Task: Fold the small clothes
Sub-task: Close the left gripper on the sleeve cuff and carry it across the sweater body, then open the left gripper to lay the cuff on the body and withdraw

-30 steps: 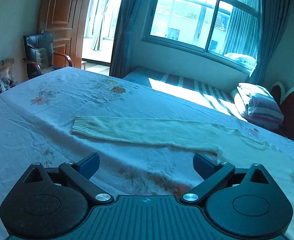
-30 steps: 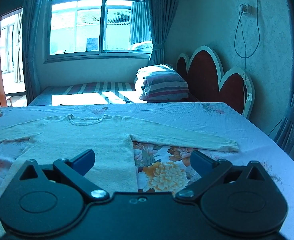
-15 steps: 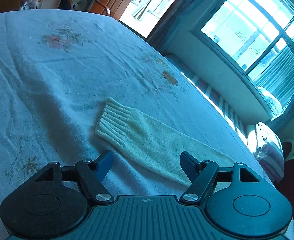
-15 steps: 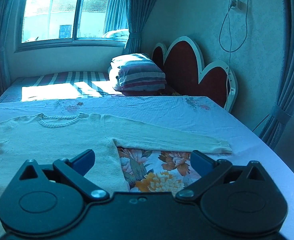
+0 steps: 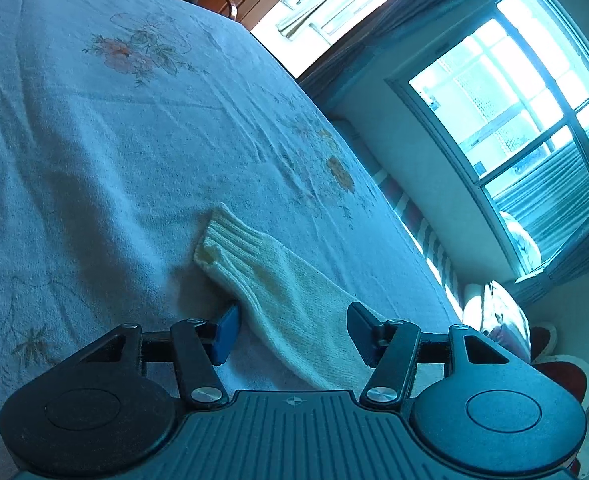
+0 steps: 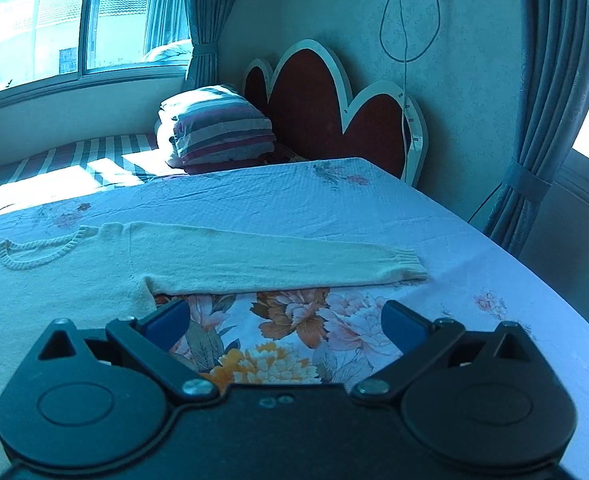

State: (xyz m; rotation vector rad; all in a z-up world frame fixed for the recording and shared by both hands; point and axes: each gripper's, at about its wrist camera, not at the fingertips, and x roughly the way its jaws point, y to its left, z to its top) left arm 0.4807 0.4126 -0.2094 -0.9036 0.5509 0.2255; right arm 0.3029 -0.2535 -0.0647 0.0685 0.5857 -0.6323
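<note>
Sunlit floral bed (image 6: 374, 208) holds an unfolded cream knit sweater (image 6: 74, 280); left gripper (image 5: 292, 330) jaws wide around one sleeve (image 5: 270, 284), right gripper (image 6: 286, 320) wide, empty

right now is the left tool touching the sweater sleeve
Cannot tell. In the left wrist view the open left tool straddles the sleeve, but no finger contact or gap shows plainly.

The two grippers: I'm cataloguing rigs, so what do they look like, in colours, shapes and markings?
The left gripper and right gripper look alike: a matte black body with two round discs, black linkage arms on silver pivot screws, and blue-padded fingers. The left one has a ribbed centre plate with a small crosshair mark; the right one's centre is smooth with two small round studs. No cables or sleeves show.
</note>
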